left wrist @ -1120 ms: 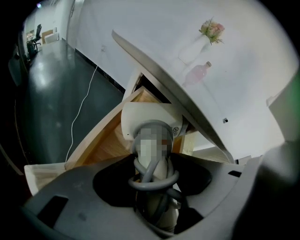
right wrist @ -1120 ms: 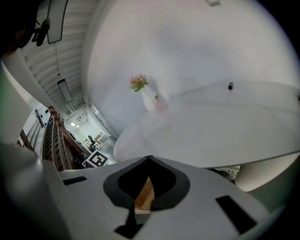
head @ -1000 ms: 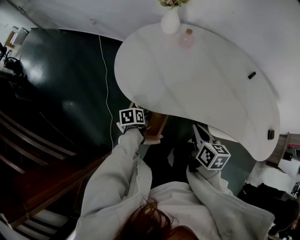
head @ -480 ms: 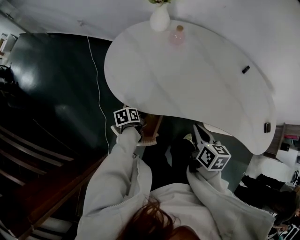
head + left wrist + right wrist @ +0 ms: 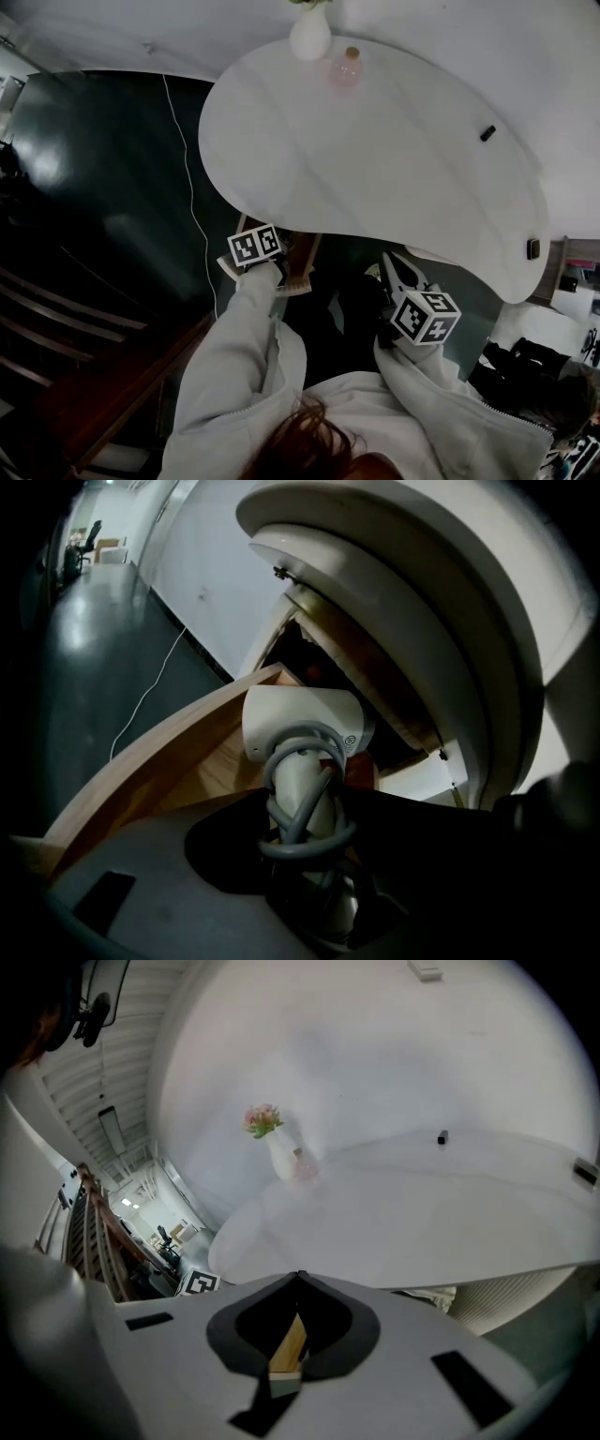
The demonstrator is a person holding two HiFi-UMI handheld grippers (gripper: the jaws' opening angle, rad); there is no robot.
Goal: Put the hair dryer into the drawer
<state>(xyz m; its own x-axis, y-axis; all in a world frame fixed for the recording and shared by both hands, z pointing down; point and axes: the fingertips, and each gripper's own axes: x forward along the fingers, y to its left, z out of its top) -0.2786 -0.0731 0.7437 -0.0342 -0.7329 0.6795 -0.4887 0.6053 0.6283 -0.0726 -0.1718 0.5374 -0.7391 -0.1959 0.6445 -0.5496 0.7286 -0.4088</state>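
Beneath the white table [image 5: 375, 159], the down-tilted left gripper [image 5: 305, 841] clamps the hair dryer [image 5: 302, 726] at the open drawer [image 5: 178, 761]; right gripper [image 5: 298, 1279], jaws closed, holds nothing.

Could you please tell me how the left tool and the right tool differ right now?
The left tool is shut on the hair dryer, clamping its cord-wrapped handle, while the right tool has its jaw tips meeting with nothing gripped. The left tool is at the open wooden drawer under the white table; the right tool is off to the drawer's side, facing across the table. Both carry a marker cube.
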